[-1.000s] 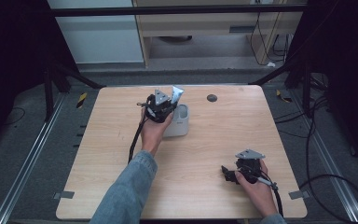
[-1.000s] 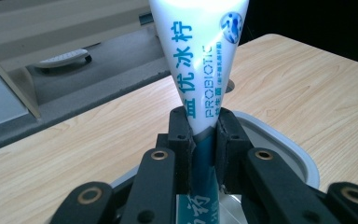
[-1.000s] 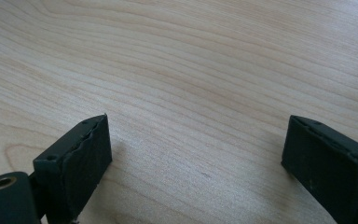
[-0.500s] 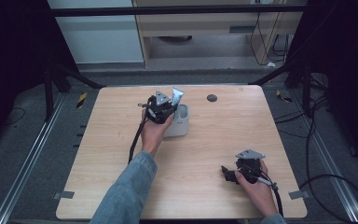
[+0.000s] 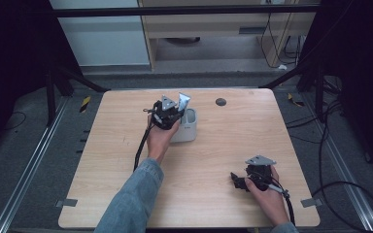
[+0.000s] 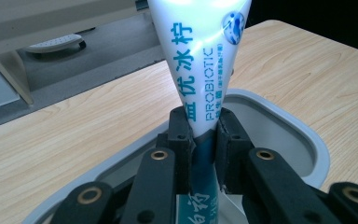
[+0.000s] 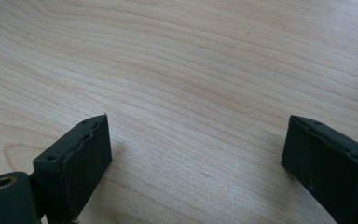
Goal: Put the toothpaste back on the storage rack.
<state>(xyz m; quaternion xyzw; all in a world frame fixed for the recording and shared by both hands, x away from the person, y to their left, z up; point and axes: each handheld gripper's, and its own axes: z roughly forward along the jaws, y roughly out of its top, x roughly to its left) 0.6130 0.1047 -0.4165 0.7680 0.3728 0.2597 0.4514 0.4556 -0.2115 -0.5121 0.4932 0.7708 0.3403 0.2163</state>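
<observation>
A white toothpaste tube [image 6: 200, 60] with teal print stands upright, pinched low down between the jaws of my left gripper [image 6: 204, 140], which is shut on it. The tube's flat end [image 5: 183, 101] sticks up over a grey cup [image 5: 188, 130] at the table's back middle, and its lower part hangs inside the cup's rim [image 6: 303, 126]. My left gripper [image 5: 167, 114] sits just left of the cup. My right gripper [image 5: 238, 180] rests low on the table at the front right, open, with bare wood between its pads [image 7: 81, 156].
A small dark round disc [image 5: 220, 102] lies on the wooden table [image 5: 102, 160] behind and right of the cup. The left gripper's black cable [image 5: 142, 145] trails along the forearm. Dark frame posts and floor cables surround the table.
The left gripper and the tube have shifted very slightly over the cup. The right gripper has stayed in place.
</observation>
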